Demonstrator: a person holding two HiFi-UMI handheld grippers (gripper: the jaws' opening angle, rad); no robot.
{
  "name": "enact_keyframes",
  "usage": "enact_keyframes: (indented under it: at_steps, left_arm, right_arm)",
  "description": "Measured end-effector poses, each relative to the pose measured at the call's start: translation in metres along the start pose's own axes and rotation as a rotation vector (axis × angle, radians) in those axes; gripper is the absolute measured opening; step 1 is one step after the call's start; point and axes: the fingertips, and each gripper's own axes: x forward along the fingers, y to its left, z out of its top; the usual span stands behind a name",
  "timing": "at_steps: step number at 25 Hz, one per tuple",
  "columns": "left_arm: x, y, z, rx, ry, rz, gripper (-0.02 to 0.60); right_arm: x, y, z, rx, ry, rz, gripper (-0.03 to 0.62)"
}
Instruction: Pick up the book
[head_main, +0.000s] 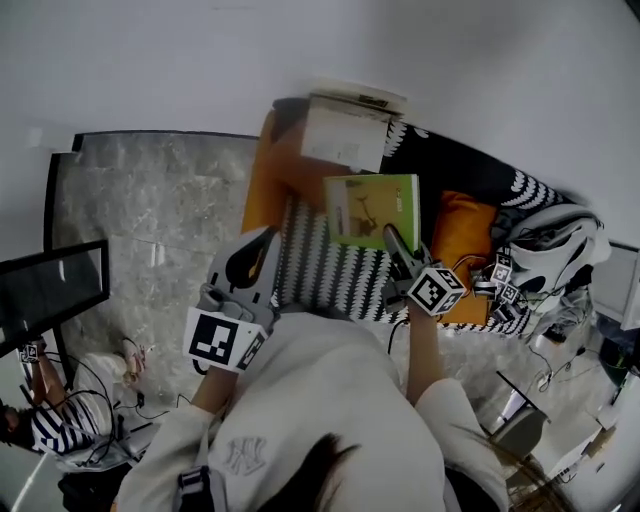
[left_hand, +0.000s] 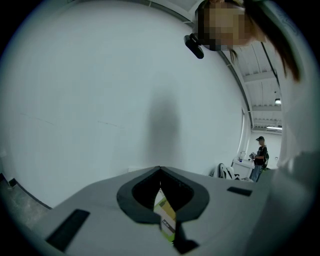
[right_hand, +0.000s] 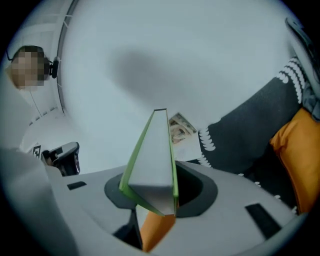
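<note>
The right gripper (head_main: 393, 240) is clenched on the lower edge of the green book (head_main: 372, 208) and holds it upright above the striped cover (head_main: 310, 268), probably to lift it clear. The left gripper (head_main: 262, 245) hovers beside it, jaws together and empty, likely spare support.

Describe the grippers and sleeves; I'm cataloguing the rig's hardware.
The left gripper and right gripper are grey moulded shells with black-lined jaw mouths. Each carries a white cube printed with black square markers. The sleeves are pale and long.
</note>
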Motion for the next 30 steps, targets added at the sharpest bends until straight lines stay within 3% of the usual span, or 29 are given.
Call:
enact_keyframes:
  at_steps: [7,12,18,22,30]
  left_arm:
    - [-0.014,-0.011,0.018,0.017,-0.060,-0.026,0.009]
    - [-0.018,-0.021,0.028,0.024,-0.091,-0.049,0.009]
    - [-0.026,-0.038,0.028,0.047,-0.099,-0.089,0.009]
    - [-0.033,-0.037,0.030,0.048,-0.105,-0.078,0.009]
    - [-0.043,-0.052,0.035,0.068,-0.125,-0.124,0.009]
  right_arm:
    - [-0.050,0.061,0.032,-0.037,-0.161,-0.035,0.153]
    - [-0.077,0.098,0.049,-0.064,-0.216,-0.038,0.152]
    - [-0.103,0.149,0.061,-0.142,-0.233,0.010,0.152]
    - [-0.114,0.180,0.060,-0.232,-0.216,0.061,0.152]
    - [-0.121,0.195,0.041,-0.391,-0.178,0.045,0.150]
